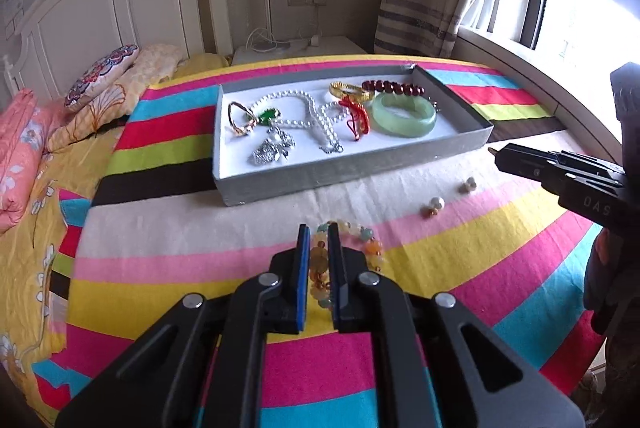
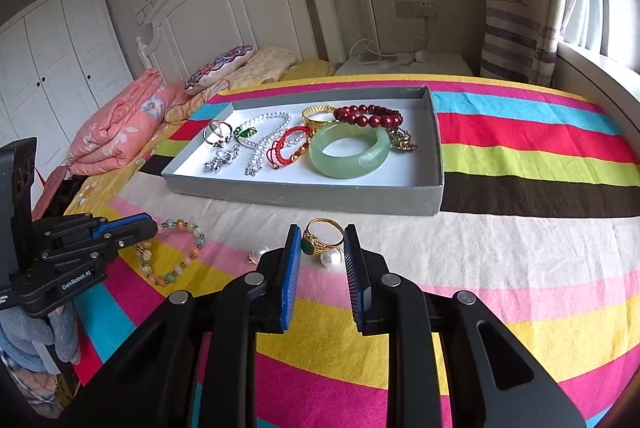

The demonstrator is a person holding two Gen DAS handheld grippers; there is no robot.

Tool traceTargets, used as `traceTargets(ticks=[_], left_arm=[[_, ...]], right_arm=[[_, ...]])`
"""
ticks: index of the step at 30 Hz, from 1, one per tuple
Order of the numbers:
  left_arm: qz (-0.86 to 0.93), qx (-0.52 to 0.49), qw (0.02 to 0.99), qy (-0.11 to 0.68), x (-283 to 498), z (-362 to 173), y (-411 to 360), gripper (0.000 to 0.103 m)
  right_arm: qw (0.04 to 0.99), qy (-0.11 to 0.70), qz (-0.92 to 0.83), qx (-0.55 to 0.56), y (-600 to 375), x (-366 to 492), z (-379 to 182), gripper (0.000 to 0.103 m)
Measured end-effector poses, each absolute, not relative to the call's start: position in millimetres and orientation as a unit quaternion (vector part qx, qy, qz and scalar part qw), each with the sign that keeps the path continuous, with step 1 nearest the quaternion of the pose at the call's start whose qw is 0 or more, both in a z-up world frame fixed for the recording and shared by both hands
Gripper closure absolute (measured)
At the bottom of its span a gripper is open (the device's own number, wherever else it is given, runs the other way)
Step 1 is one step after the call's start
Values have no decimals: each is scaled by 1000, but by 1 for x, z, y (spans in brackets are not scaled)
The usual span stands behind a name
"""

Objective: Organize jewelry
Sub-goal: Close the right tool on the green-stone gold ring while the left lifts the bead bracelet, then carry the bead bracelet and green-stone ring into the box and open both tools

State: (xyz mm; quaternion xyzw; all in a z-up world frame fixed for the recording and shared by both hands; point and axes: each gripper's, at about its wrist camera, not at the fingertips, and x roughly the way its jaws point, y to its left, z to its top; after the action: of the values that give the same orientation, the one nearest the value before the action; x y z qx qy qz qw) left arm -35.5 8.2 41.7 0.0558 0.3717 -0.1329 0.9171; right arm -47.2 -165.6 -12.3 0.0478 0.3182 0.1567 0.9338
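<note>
Blue-padded, the left gripper [image 1: 319, 232] straddles one side of the beaded bracelet [image 2: 176, 252] on the striped blanket [image 2: 520, 268], jaws narrowed around the strand, though contact is unclear. Beyond lies the grey tray [image 2: 304, 194], already holding other jewelry, including a jade bangle [image 2: 350, 150]. Right gripper [image 2: 322, 240], spread open, frames the gold ring [image 2: 322, 238] beside a pearl earring [image 2: 331, 257]. Bracelet likely light, floppy, slippery: pinch across the beads.

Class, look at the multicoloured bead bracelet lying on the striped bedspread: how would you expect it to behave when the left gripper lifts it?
The bead bracelet is separate beads on a string, so it will probably droop rather than hold its ring shape. The left gripper straddles only one side, so the rest may swing. The round, glossy beads could slip between the pads.
</note>
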Motion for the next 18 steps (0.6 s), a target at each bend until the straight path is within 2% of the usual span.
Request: traceTargets(ticks=[8,18], left_arm=[[-135,81,920,359,-43,72,14,95],[-140,93,928,333,-18,115,10,95]], right_arm=[[938,301,165,48,-169,-57,8,81],[943,290,166,11,-153,-48,27,81]])
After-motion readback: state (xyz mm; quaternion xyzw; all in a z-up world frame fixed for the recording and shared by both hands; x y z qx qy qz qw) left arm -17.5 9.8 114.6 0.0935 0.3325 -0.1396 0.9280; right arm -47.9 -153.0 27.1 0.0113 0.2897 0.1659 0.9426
